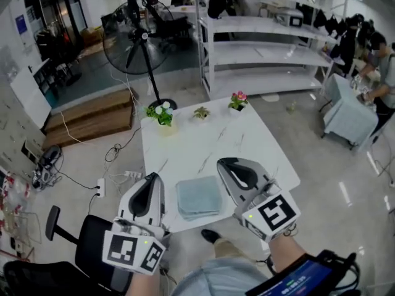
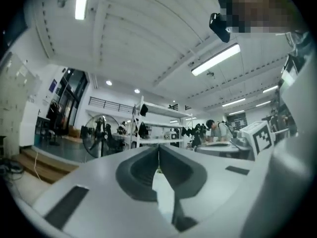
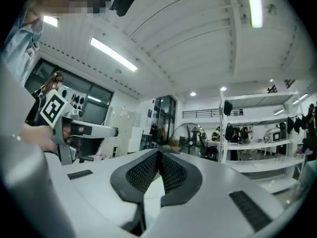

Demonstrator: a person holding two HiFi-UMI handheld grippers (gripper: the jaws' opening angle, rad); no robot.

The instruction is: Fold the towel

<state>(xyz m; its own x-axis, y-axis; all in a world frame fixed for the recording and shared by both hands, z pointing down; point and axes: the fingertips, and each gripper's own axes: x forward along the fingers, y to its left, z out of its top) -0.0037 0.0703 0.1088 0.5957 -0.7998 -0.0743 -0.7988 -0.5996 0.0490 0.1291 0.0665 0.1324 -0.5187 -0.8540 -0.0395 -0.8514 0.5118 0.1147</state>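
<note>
On white table [image 1: 203,128], near front edge: towel [image 1: 199,197] lies as compact layered rectangle, folding looks finished. Left gripper [image 1: 154,177] and right gripper [image 1: 223,163] hang above, either side, jaws pressed together, nothing between. Likely nothing left.

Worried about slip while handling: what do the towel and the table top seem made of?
Towel: soft cloth, likely terry or microfibre, matte grey-blue, with thick layered edges. Table: hard, smooth white top with thin grey veins, so marble or a marble-look laminate; the view cannot settle which.
</note>
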